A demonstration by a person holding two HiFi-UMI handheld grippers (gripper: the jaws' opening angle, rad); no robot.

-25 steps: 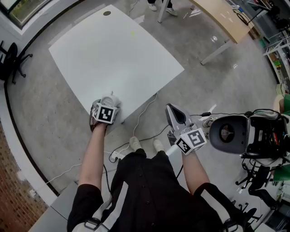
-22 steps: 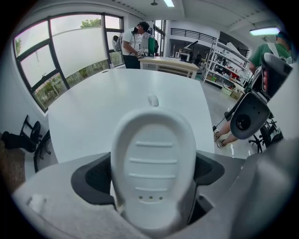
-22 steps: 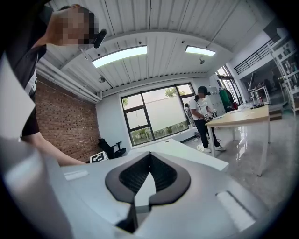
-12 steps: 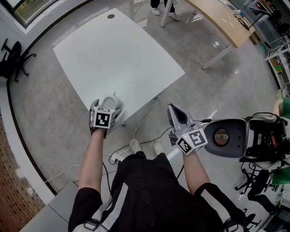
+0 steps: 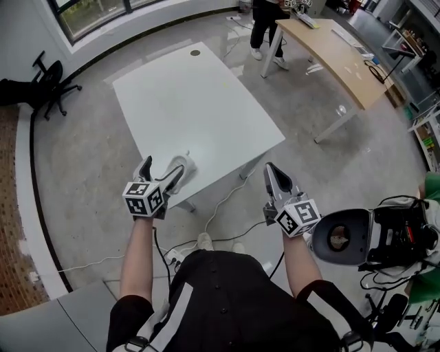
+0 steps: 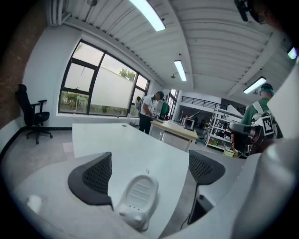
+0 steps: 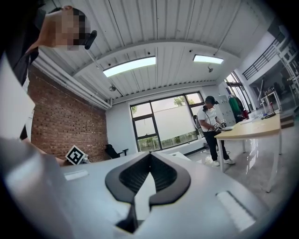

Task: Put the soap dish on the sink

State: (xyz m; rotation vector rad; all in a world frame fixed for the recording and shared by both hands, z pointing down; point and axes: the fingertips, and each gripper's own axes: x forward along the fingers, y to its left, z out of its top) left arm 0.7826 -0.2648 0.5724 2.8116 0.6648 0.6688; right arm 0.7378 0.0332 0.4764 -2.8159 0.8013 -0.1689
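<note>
A white ribbed soap dish [image 5: 181, 167] [image 6: 138, 198] lies on the near corner of the white table [image 5: 192, 103]. My left gripper [image 5: 159, 173] [image 6: 149, 170] hovers just above and behind it. Its jaws stand wide and have just been closing a little. In the left gripper view the dish shows low between the dark pads [image 6: 93, 179], touching neither. My right gripper [image 5: 271, 172] [image 7: 149, 161] is off the table's right side, over the floor, with its jaws shut and nothing between them.
A wooden desk [image 5: 330, 48] stands at the back right with a person [image 5: 265, 20] beside it. A grey chair and black gear [image 5: 344, 237] sit close on my right. Cables [image 5: 220, 199] run over the floor under the table's corner. A black office chair [image 5: 48, 75] is far left.
My left gripper has lifted off the dish and tipped up towards level, leaving the dish on the table's corner. My right gripper has risen a little.
</note>
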